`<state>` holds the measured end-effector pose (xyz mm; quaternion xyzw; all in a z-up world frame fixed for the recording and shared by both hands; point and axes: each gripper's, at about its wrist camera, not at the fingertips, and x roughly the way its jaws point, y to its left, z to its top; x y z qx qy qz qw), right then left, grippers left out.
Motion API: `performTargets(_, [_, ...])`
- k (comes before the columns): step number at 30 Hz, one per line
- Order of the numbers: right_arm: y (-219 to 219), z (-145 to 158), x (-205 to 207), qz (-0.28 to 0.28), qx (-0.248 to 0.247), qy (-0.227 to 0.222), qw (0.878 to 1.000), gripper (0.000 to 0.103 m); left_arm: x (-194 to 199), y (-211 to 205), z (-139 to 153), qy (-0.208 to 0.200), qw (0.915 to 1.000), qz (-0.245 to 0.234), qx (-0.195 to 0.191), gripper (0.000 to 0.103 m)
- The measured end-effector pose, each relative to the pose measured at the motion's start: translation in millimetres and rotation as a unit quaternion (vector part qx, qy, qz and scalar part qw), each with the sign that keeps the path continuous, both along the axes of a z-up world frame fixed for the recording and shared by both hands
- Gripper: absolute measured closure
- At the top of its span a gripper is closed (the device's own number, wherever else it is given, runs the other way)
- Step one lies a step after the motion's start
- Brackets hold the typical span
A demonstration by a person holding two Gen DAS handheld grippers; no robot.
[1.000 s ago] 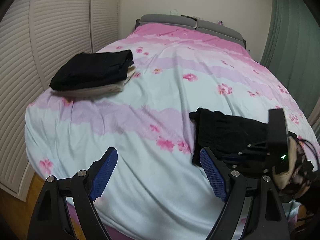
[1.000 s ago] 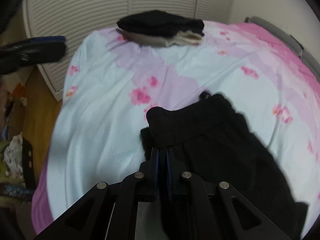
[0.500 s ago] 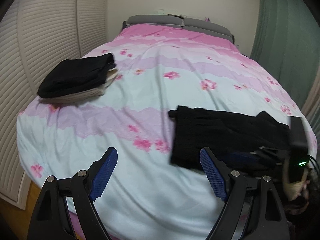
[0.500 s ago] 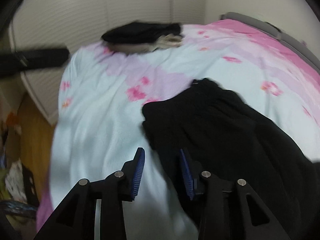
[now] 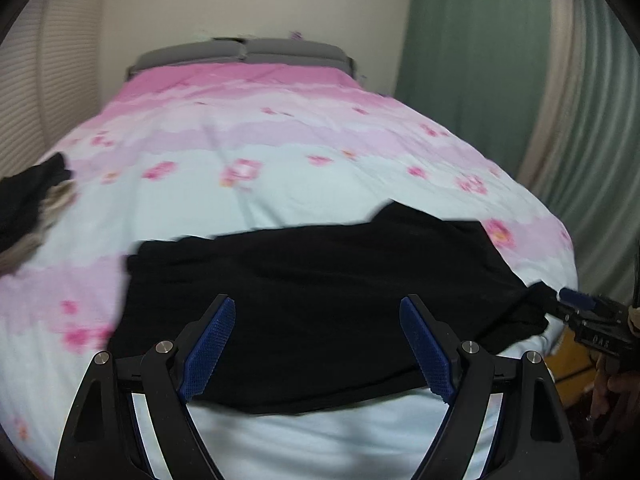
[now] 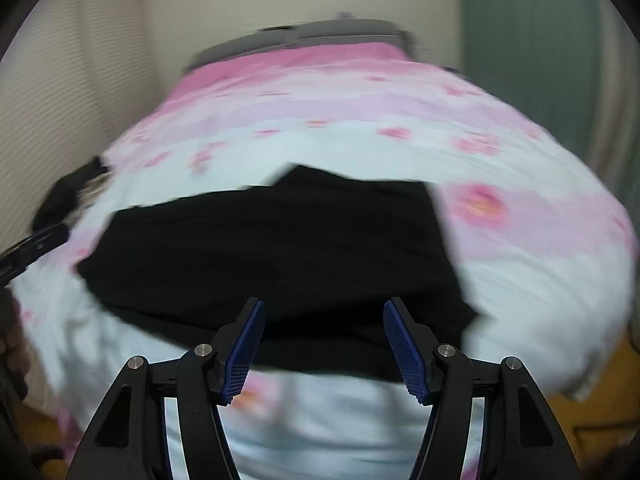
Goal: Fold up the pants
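Note:
Black pants [image 5: 320, 292] lie spread across the near end of the bed, also in the right wrist view [image 6: 272, 256]. My left gripper [image 5: 318, 344] is open and empty, just above the pants' near edge. My right gripper [image 6: 322, 346] is open and empty over the pants' near edge; it also shows at the right edge of the left wrist view [image 5: 576, 304], beside the pants' right corner. Both views are blurred by motion.
The bed has a pink and pale blue flowered cover [image 5: 280, 152]. A stack of folded black and beige clothes [image 5: 28, 204] lies at the bed's left edge. A green curtain [image 5: 500, 60] hangs at the right. Wooden floor [image 6: 592, 412] shows beside the bed.
My right gripper opened and let go of the pants. Both grippers swung right, facing the bed head-on. The pants now lie spread wide before both grippers.

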<state>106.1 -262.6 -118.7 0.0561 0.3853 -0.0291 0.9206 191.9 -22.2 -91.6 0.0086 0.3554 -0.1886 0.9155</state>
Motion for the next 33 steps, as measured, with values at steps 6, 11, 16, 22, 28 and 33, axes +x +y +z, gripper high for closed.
performTargets(6, [-54, -11, -15, -0.045, 0.019, 0.005, 0.999, 0.040, 0, -61, -15, 0.028, 0.9984, -0.049, 0.006, 0.018])
performTargets(11, [-92, -16, -18, -0.037, 0.100, 0.003, 0.994, 0.040, -8, -106, -14, 0.017, 0.9948, -0.098, 0.022, 0.018])
performTargets(16, [-93, -35, 1, 0.029, 0.095, 0.033, 0.995, 0.041, -11, -136, -19, 0.017, 0.9916, -0.123, 0.037, 0.018])
performTargets(22, [-100, -57, 28, 0.091, 0.094, 0.066, 0.989, 0.097, -1, -141, -22, 0.031, 0.9926, -0.112, 0.035, 0.018])
performTargets(28, [-96, -21, 18, 0.141, -0.022, -0.012, 0.990, 0.097, -2, -146, -22, 0.031, 0.9918, -0.120, 0.029, 0.018])
performTargets(33, [-80, -46, -2, 0.212, -0.124, -0.002, 0.969, 0.097, -7, -152, -33, 0.036, 0.9895, -0.133, 0.046, 0.018])
